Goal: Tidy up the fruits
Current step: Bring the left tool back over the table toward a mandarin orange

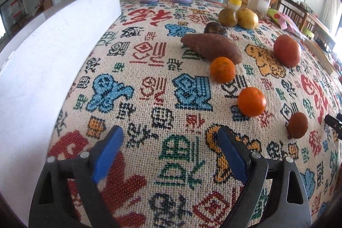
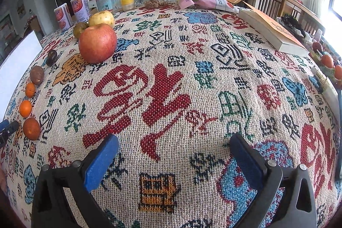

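Both grippers wide open over the patterned tablecloth, nothing held.

White board stands along the left edge; far right, a book; apple far left in the right view, pale and green fruit behind it; sweet potato near it; three oranges in a row running nearward, apart; left gripper and right gripper have blue pads spread, only cloth between them.

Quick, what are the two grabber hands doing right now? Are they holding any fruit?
Left gripper: open, holding nothing, only tablecloth between its fingers.
Right gripper: open wide, holding nothing.
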Demonstrator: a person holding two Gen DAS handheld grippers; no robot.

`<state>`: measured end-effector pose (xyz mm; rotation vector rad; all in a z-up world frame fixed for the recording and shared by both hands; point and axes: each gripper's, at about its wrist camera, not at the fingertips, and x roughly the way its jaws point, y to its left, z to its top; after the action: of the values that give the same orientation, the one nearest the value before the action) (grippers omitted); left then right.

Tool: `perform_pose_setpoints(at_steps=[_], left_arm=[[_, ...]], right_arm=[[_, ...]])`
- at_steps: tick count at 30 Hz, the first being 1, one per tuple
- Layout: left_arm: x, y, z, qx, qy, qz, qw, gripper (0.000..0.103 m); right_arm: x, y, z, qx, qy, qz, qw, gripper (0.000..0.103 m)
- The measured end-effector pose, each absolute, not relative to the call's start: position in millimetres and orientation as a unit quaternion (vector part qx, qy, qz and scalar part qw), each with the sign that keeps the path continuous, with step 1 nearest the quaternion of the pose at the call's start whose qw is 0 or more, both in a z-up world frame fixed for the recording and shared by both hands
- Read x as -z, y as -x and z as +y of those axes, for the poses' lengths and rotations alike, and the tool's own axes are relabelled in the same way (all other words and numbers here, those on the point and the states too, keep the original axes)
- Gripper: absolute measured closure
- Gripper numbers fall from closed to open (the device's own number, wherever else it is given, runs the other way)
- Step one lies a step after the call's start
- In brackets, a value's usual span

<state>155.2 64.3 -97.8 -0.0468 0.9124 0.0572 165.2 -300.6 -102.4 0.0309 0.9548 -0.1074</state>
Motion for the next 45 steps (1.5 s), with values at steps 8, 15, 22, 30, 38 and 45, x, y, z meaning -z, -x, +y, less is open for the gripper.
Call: perform_pose_setpoints(at_steps=[8, 15, 22, 30, 38, 45], left_arm=[[99.3, -157.1, 62.2, -0.031, 0.016, 0.445, 0.895, 0.005], [99.3, -157.1, 62.1, -0.031, 0.017, 0.445, 0.895, 0.005], [99.4, -157.0, 62.3, -0.031, 0.017, 0.445, 0.895, 0.005], [99.4, -157.2, 62.1, -0.031, 0.016, 0.445, 0.895, 0.005], [99.3, -157.6, 62.0, -0.031, 0.016, 0.445, 0.895, 0.005], [99.3, -157.5, 62.2, -0.031, 0.016, 0.445, 0.895, 0.005]], right_arm=[[103.6, -164.9, -298.5, 0.054, -0.011, 0.46, 0.886, 0.0], [103.3, -165.2, -298.9, 0.054, -0.011, 0.46, 0.886, 0.0], [103.2, -165.1, -299.2, 0.053, -0.012, 0.46, 0.886, 0.0], [103.3, -165.2, -298.7, 0.053, -0.012, 0.46, 0.886, 0.0], [103.2, -165.3, -298.7, 0.053, -0.012, 0.46, 0.886, 0.0], [103.2, -165.3, -299.2, 0.053, -0.012, 0.46, 0.886, 0.0]])
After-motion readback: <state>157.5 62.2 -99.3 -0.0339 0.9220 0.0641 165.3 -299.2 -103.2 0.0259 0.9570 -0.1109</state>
